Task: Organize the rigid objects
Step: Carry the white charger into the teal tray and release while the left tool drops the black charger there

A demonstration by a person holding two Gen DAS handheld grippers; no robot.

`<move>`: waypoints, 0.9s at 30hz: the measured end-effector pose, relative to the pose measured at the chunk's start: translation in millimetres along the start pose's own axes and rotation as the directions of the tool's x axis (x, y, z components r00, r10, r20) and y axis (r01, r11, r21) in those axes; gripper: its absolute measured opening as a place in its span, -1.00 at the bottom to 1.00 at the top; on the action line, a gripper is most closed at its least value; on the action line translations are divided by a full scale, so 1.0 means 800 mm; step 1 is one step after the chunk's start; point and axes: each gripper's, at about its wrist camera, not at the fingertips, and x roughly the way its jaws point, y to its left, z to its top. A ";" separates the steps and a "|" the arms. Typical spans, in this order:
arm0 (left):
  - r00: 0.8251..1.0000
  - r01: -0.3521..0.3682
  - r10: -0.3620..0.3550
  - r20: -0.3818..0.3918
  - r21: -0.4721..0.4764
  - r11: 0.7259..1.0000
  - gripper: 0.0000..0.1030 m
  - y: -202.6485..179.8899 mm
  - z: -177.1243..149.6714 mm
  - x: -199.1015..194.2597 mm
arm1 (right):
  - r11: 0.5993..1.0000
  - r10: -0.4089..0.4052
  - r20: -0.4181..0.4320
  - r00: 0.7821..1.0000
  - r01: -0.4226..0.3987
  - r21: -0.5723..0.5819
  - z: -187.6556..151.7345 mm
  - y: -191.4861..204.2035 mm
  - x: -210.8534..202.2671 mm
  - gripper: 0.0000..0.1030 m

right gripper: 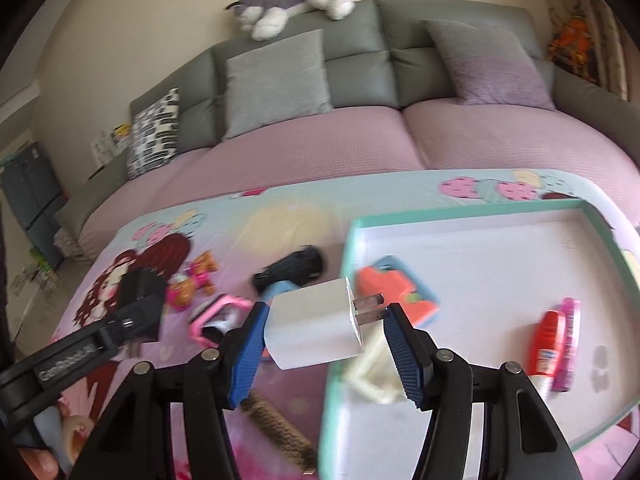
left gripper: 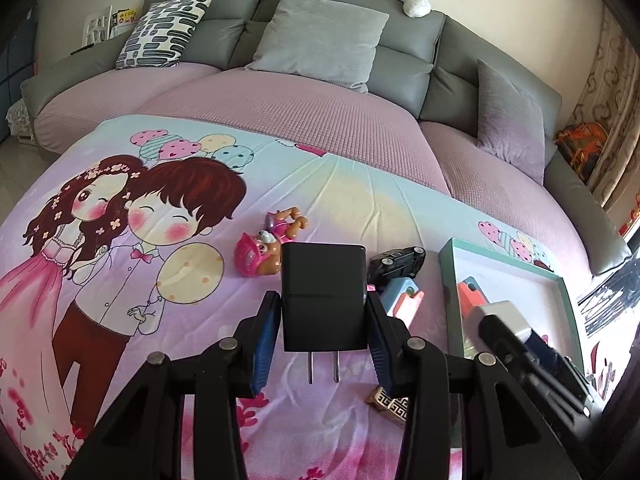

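My left gripper (left gripper: 324,312) is shut on a black plug charger (left gripper: 324,296), prongs pointing back at me, held above the cartoon bedsheet. My right gripper (right gripper: 324,320) is shut on a white plug charger (right gripper: 312,326), prongs pointing right, held over the left rim of the teal-rimmed white tray (right gripper: 480,208). The tray holds an orange and blue toy (right gripper: 394,288), a red tube (right gripper: 546,342), a pink tube (right gripper: 570,340) and a pale stick piece (right gripper: 372,364). The right gripper with the white charger also shows in the left wrist view (left gripper: 500,320), at the tray (left gripper: 520,272).
On the sheet lie a pink pup toy (left gripper: 260,252), a black toy car (left gripper: 396,262), a blue and pink toy (left gripper: 402,300), a pink-framed object (right gripper: 218,316) and a patterned gold box (left gripper: 390,404). A grey sofa (left gripper: 400,64) with cushions stands behind.
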 end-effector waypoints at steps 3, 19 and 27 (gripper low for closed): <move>1.000 0.016 -0.016 -0.005 0.034 0.999 -0.16 -0.018 -0.002 0.002 | 0.996 -0.050 0.003 0.999 0.050 0.071 0.004 -0.040 -0.005 0.20; 0.980 0.196 -0.181 -0.076 0.306 0.932 -0.16 -0.167 -0.043 0.012 | 0.908 -0.315 -0.010 0.949 0.305 0.287 0.003 -0.171 -0.051 0.20; 0.968 0.250 -0.219 -0.124 0.394 0.885 -0.16 -0.218 -0.068 0.018 | 0.811 -0.400 -0.124 0.908 0.413 0.414 -0.016 -0.228 -0.058 0.20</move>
